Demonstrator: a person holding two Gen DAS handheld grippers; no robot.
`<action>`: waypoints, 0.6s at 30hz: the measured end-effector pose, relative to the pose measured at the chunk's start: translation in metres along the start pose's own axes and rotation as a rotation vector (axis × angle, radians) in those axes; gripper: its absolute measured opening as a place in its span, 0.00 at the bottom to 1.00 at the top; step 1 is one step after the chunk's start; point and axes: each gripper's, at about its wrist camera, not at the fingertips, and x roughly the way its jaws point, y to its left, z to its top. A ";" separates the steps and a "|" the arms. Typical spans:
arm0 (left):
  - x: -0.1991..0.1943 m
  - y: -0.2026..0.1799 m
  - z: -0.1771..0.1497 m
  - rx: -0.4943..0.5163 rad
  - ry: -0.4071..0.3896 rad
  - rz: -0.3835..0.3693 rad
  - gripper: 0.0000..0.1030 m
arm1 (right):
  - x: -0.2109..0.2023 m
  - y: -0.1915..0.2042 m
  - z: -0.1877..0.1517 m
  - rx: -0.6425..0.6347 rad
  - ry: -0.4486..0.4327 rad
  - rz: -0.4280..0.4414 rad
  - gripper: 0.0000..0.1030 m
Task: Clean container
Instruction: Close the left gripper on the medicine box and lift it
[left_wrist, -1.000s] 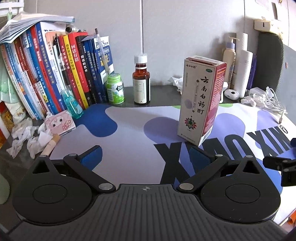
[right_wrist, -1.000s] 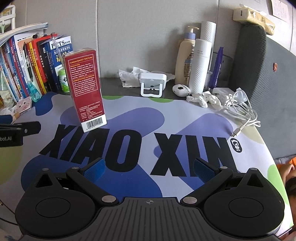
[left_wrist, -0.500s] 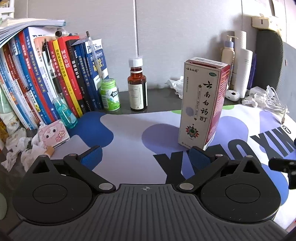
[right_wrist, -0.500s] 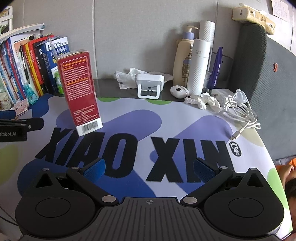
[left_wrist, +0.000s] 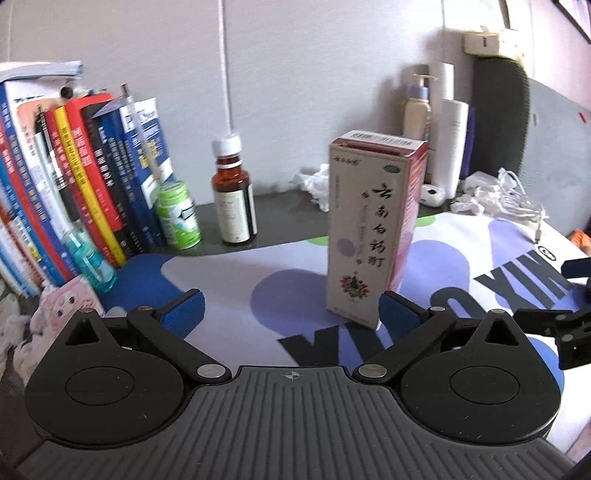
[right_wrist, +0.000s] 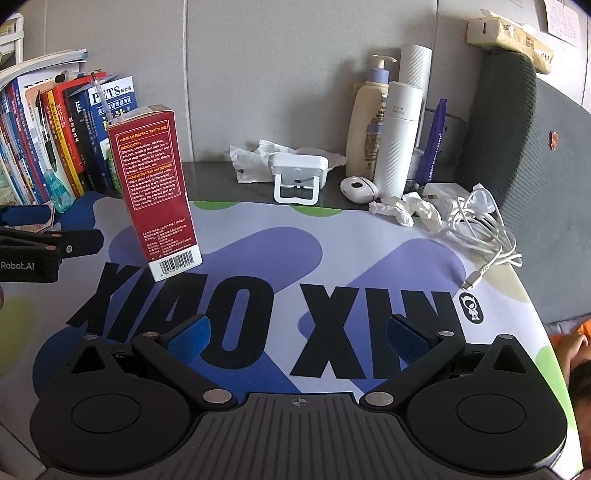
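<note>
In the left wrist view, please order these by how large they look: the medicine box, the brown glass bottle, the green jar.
1. medicine box, the largest, though it stands nearest the camera, which enlarges it.
2. brown glass bottle.
3. green jar, the smallest. It stands about as far away as the bottle, so this order is fair.

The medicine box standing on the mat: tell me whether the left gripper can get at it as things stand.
Probably yes. The left gripper is open and empty, and the medicine box stands upright just ahead, close to its right finger, with bare mat between. It sits off-centre, so the gripper would likely need to shift right first.
</note>
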 end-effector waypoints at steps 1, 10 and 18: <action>0.001 -0.001 0.001 0.004 -0.001 -0.010 1.00 | 0.000 0.000 0.000 0.000 0.000 0.000 1.00; 0.008 -0.007 0.010 0.038 -0.001 -0.092 1.00 | 0.003 -0.001 0.001 0.003 0.002 0.000 1.00; 0.016 -0.014 0.018 0.091 -0.015 -0.148 1.00 | 0.005 -0.001 0.002 0.005 0.004 -0.001 1.00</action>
